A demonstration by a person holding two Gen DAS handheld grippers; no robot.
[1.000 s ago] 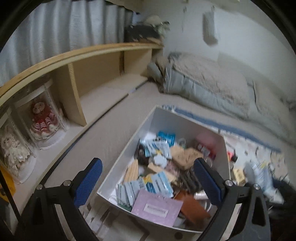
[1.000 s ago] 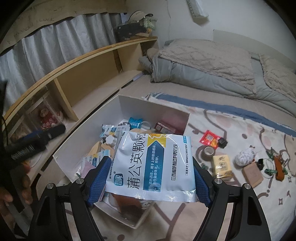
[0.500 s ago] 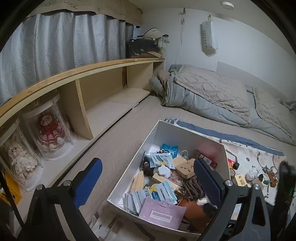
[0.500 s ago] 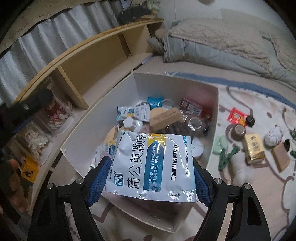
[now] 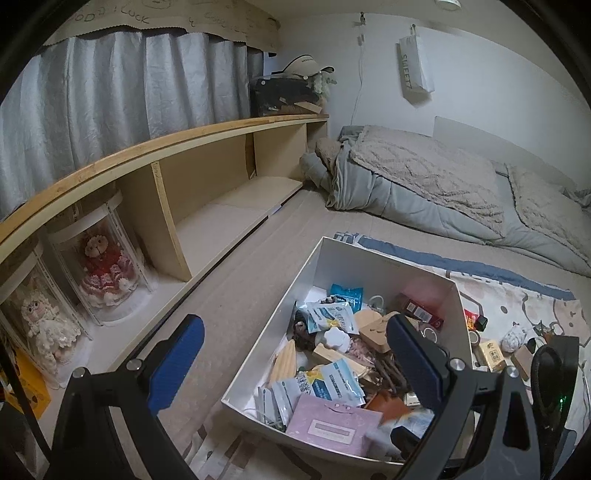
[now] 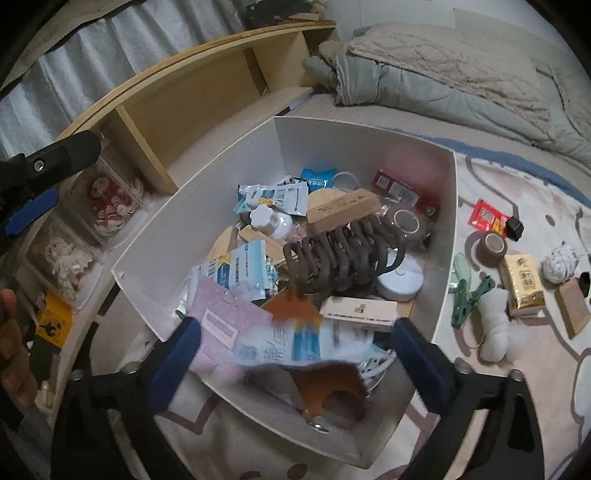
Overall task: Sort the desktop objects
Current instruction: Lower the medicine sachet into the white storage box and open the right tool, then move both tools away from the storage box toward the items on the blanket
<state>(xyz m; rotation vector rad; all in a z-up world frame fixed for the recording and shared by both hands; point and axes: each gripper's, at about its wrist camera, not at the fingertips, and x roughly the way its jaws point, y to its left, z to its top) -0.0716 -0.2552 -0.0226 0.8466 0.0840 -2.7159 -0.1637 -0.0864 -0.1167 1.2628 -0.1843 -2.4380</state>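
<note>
I see a white wall (image 5: 480, 66) ahead, with a cord (image 5: 358, 70) hanging down it and a white pouch (image 5: 413, 66) hung beside the cord. At the upper left, grey curtains (image 5: 110, 88) hang under a paper valance (image 5: 166, 18). Below them my view takes in a long wooden shelf (image 5: 207, 162) with open bays; its top carries a dark bag (image 5: 284, 92) with a cap (image 5: 306, 66) on it. Two clear cases (image 5: 96, 266) with dolls stand in the nearest bay. Grey bedding (image 5: 424, 184) lies bunched on the beige mattress (image 5: 251, 295) against the wall. A patterned sheet (image 5: 517, 295) with a blue border covers the near part. The light is dim and even.
</note>
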